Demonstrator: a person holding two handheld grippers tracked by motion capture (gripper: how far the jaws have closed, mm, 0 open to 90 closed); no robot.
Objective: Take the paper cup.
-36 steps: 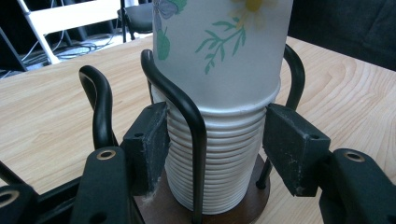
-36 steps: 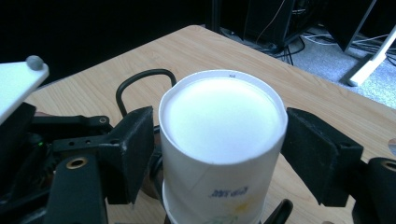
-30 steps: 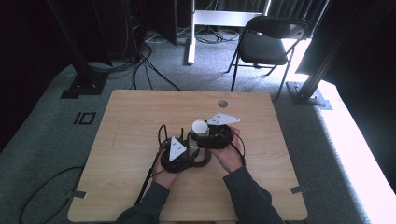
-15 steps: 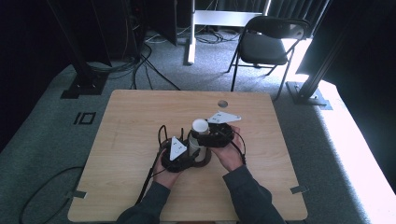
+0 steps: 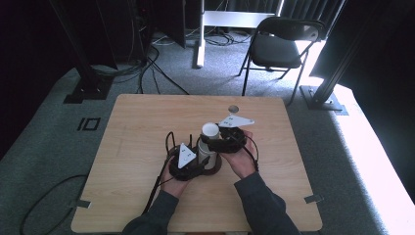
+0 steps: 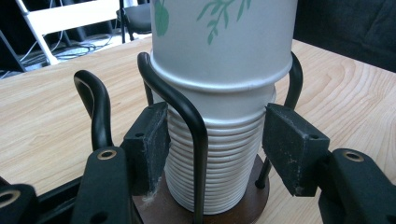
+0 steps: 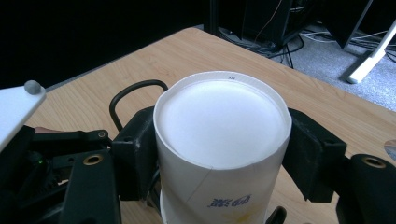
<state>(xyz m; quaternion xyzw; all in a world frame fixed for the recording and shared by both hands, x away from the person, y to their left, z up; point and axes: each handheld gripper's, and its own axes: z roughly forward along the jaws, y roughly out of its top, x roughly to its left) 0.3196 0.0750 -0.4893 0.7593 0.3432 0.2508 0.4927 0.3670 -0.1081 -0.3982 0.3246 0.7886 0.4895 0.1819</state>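
Observation:
A stack of upside-down white paper cups point(image 6: 219, 154) stands in a black wire holder point(image 6: 187, 112) on a round wooden base point(image 6: 159, 210), near the middle of the table. My left gripper point(image 6: 215, 144) sits low at the ribbed rims, its pads pressed on both sides of the stack. The top cup point(image 7: 222, 121), with a green leaf print, has my right gripper point(image 7: 222, 154) shut on it just below its flat bottom. In the high view the cup point(image 5: 212, 129) rises between the left gripper point(image 5: 205, 161) and the right gripper point(image 5: 215, 142).
The wooden table point(image 5: 137, 127) has a small round hole point(image 5: 233, 108) behind the cups. A black folding chair point(image 5: 279, 46) stands beyond the far edge. Cables trail from the grippers towards the front left.
The right gripper with the top cup has shifted very slightly away from me. The left gripper stays where it was.

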